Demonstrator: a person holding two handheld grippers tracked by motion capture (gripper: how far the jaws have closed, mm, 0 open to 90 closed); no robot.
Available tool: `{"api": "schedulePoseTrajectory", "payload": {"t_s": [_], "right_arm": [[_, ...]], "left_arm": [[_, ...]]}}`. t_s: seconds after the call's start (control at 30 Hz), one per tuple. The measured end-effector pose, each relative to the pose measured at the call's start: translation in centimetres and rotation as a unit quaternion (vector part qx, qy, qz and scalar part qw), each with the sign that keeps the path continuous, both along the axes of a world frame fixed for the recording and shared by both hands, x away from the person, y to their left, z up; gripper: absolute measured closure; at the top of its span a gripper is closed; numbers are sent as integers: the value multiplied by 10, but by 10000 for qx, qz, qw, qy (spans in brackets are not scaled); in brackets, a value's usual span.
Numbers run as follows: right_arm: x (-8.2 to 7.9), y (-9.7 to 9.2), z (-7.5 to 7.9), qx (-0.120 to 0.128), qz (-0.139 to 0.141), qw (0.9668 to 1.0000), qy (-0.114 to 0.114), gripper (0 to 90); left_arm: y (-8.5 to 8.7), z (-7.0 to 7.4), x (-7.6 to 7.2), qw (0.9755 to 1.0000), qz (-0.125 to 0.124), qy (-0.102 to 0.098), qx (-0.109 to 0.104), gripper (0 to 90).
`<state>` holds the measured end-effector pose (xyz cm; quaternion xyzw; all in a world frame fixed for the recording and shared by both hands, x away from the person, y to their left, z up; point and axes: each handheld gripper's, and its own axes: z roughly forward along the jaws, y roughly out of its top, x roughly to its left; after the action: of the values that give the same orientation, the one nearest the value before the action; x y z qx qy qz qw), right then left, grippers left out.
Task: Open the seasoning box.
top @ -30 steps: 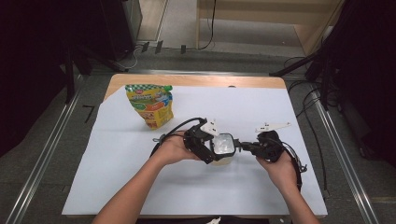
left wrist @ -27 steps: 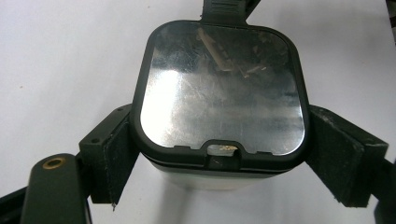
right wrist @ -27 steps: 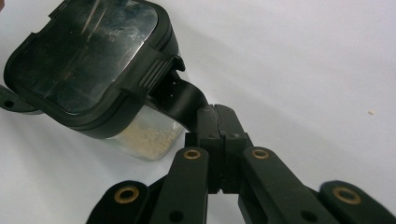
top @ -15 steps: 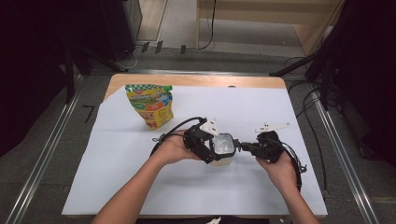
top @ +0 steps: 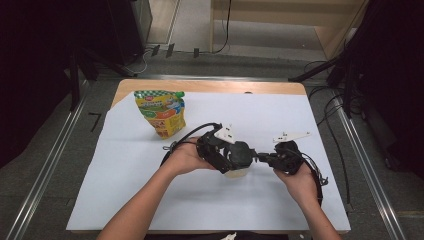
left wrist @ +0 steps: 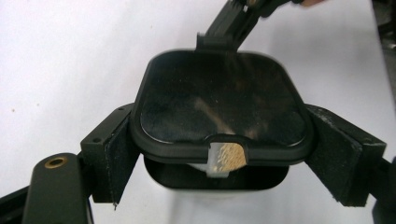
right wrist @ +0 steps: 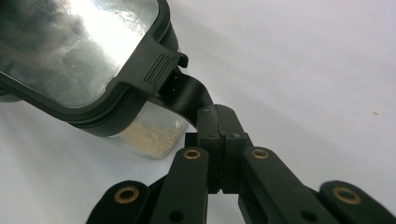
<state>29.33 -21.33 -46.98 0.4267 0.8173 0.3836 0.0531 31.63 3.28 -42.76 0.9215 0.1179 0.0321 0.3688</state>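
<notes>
A small clear container (top: 236,169) with a black-framed lid (left wrist: 219,102) stands at the middle of the white-covered table (top: 125,200). Pale grains (right wrist: 149,137) lie inside it. My left gripper (top: 222,150) is shut on the container, with its pads (left wrist: 119,156) pressed against two opposite sides just under the lid. From the other side, my right gripper (right wrist: 218,128) is shut on the black latch tab (right wrist: 184,95) that sticks out from the lid's edge. The right gripper's jaws (left wrist: 231,23) appear beyond the lid in the left gripper view. The container tilts a little.
A green and orange stand-up pouch (top: 161,112) stands at the back left of the table. Cables (top: 320,175) trail from both grippers. Metal rails (top: 372,185) run along both sides of the table, and there is open white surface in front and to the left.
The container's top looked bright before and now looks dark, as if it has tipped slightly. Both hands stay in nearly the same place.
</notes>
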Motion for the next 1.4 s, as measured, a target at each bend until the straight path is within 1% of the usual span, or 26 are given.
{"api": "schedulePoseTrajectory", "payload": {"t_s": [0.07, 0.23, 0.3, 0.47, 0.63, 0.7, 0.73, 0.77, 0.8, 0.83, 0.87, 0.9, 0.93, 0.97, 1.0, 1.1, 1.13, 1.17, 1.2, 1.23, 1.27, 1.3, 1.33, 1.37, 1.4], "right_arm": [[0, 0, 0, 3, -2, 10000, -27, 900], [0, 0, 0, 1, -1, 10000, 5, 900], [0, 0, 0, 0, 5, 10000, -28, 900], [0, 0, 0, 18, 10, 10000, -19, 900], [0, 1, 0, 28, 22, 10000, -37, 900], [0, 1, 0, 22, 26, 10000, -30, 900], [0, 1, 0, 23, 24, 10000, -30, 900], [0, 1, 0, 9, 15, 10000, -33, 900], [0, 1, 0, -13, 6, 10000, -49, 900], [0, 0, -1, 50, 20, 10000, 16, 900], [0, 0, -1, 50, 20, 10000, 16, 900], [0, 0, -1, 47, 15, 10000, 8, 900], [0, 0, -1, 34, 11, 10000, 5, 900], [0, 0, 0, 39, 8, 10000, -5, 900], [0, 0, 0, 39, 8, 10000, -5, 900], [-1, 0, 0, 52, 12, 10000, -4, 900], [-1, 0, 0, 49, 15, 10000, -9, 900], [-1, 0, 0, 55, 17, 10000, -3, 900], [-1, 0, 0, 64, 21, 10000, 3, 900], [-1, 0, 0, 64, 21, 10000, 3, 900], [-2, 0, 0, 73, 22, 10000, 3, 900], [-2, 0, 0, 85, 22, 10000, 4, 900], [-2, 0, 0, 92, 20, 10000, 8, 900], [-2, 0, 0, 99, 21, 9999, 17, 900], [-2, 0, 0, 120, 26, 9999, 26, 900]], "left_arm": [[-2, 4, 0, 10000, -19, -41, 62, 183], [-5, 7, -2, 10000, 29, -49, 31, 183], [-6, 9, -2, 10000, 92, 4, 34, 182], [-6, 12, -2, 9997, 193, 146, 13, 190], [-6, 14, -3, 9997, 225, 134, 15, 193], [-7, 16, -4, 9997, 194, 107, 39, 196], [-7, 17, -4, 9997, 176, 179, 18, 196], [-6, 18, -3, 9996, 103, 245, -31, 280], [-6, 19, -3, 9995, 82, 280, -101, 345], [-6, 20, -4, 9996, 63, 249, -92, 331], [-7, 20, -5, 9997, 61, 215, -57, 331], [-8, 21, -5, 9998, 9, 188, -30, 343], [-8, 21, -6, 9998, 19, 197, -49, 358], [-8, 22, -6, 9998, -12, 213, -39, 408], [-8, 23, -7, 9998, -42, 208, -42, 408], [-10, 26, -9, 9998, -81, 166, -48, 467], [-10, 27, -9, 9997, -115, 224, -54, 477], [-10, 27, -9, 9997, -115, 224, -54, 530], [-11, 28, -9, 9995, -154, 270, -86, 546], [-12, 28, -10, 9995, -156, 250, -107, 546], [-12, 29, -10, 9994, -205, 259, -76, 591], [-12, 29, -10, 9993, -246, 272, -92, 604], [-13, 30, -10, 9990, -281, 344, -85, 615], [-13, 30, -10, 9990, -281, 344, -85, 629], [-13, 31, -8, 9987, -308, 384, -95, 642]]}}
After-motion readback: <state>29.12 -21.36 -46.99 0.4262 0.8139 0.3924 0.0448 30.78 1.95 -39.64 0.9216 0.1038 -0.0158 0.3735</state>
